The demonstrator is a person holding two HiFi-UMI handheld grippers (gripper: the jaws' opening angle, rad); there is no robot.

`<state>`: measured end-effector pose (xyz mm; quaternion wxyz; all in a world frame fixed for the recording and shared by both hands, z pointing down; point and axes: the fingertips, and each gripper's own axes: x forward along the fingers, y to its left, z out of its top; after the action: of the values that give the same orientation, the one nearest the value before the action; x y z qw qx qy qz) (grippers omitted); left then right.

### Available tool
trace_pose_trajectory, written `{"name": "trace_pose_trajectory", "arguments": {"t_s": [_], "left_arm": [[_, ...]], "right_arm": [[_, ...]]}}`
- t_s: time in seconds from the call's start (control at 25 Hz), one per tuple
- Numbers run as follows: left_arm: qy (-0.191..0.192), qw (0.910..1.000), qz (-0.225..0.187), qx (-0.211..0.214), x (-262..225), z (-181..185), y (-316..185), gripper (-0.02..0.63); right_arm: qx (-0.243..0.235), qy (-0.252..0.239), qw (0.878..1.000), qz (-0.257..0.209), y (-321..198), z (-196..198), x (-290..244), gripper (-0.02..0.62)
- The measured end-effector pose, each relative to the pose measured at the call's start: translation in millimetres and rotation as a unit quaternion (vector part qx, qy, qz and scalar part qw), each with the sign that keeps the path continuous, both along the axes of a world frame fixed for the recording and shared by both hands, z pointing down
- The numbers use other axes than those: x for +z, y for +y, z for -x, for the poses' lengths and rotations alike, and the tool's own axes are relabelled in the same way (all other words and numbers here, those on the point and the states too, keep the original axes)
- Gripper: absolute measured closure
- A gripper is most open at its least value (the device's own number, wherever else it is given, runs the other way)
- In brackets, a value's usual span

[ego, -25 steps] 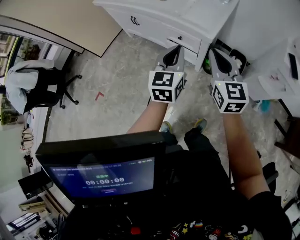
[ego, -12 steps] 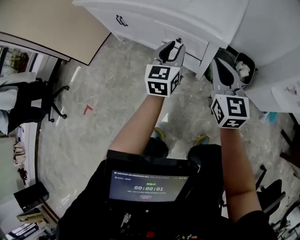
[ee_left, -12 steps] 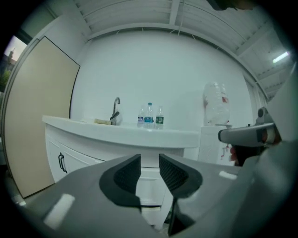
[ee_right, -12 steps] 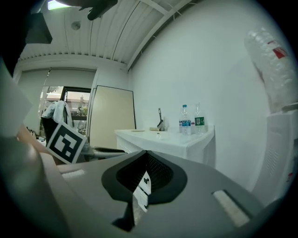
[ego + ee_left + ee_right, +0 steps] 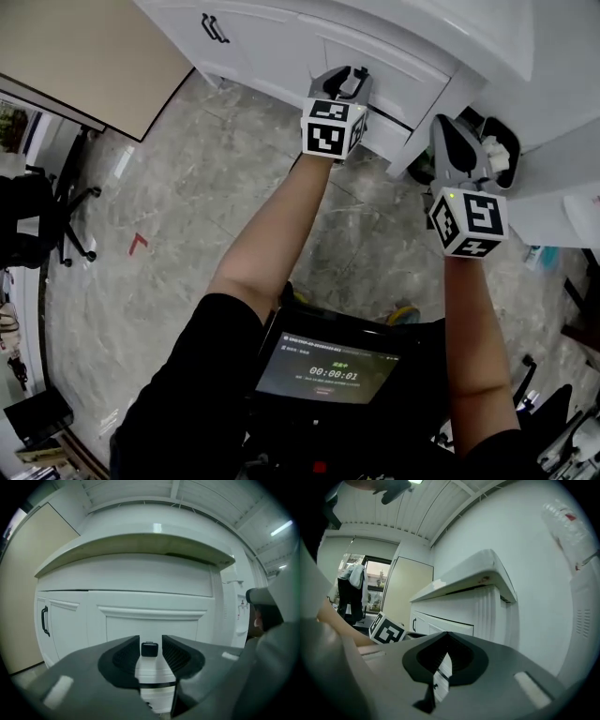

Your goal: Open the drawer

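The white drawer (image 5: 405,82) sits closed under the cabinet's top, at the right end of the front. Its panelled front (image 5: 151,623) fills the left gripper view. A small black knob (image 5: 149,649) sticks out of it. My left gripper (image 5: 348,79) is up against the drawer front, open, its jaws standing either side of the knob with a little gap on each side (image 5: 150,642). My right gripper (image 5: 456,141) hangs lower and to the right, beside the cabinet's corner post, shut with nothing in it (image 5: 446,636).
A cabinet door with a black bar handle (image 5: 214,28) lies left of the drawer. A bin (image 5: 495,148) with white waste stands right of the cabinet. A beige panel (image 5: 84,56) and an office chair (image 5: 37,220) are at the left. A screen (image 5: 328,370) hangs at my chest.
The person has stepped closer to the cabinet. The left gripper moved forward and up until its jaws bracket the drawer knob. The right gripper followed, staying lower and shut.
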<state>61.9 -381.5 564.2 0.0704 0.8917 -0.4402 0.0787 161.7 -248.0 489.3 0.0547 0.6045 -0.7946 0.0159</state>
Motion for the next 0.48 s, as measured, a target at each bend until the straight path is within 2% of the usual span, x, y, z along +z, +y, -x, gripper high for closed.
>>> {"name": "trace_pose_trajectory", "arguments": {"t_s": [0.32, 0.48], "left_arm": [[0.049, 0.9980, -0.038, 0.014, 16.4, -1.3, -15.2, 0.462], [0.044, 0.9973, -0.044, 0.038, 19.7, -9.8, -14.2, 0.440]], "right_arm": [[0.025, 0.003, 1.000, -0.005, -48.9, 7.8, 62.3, 0.572], [0.030, 0.002, 1.000, -0.005, -59.6, 16.6, 76.9, 0.572]]}}
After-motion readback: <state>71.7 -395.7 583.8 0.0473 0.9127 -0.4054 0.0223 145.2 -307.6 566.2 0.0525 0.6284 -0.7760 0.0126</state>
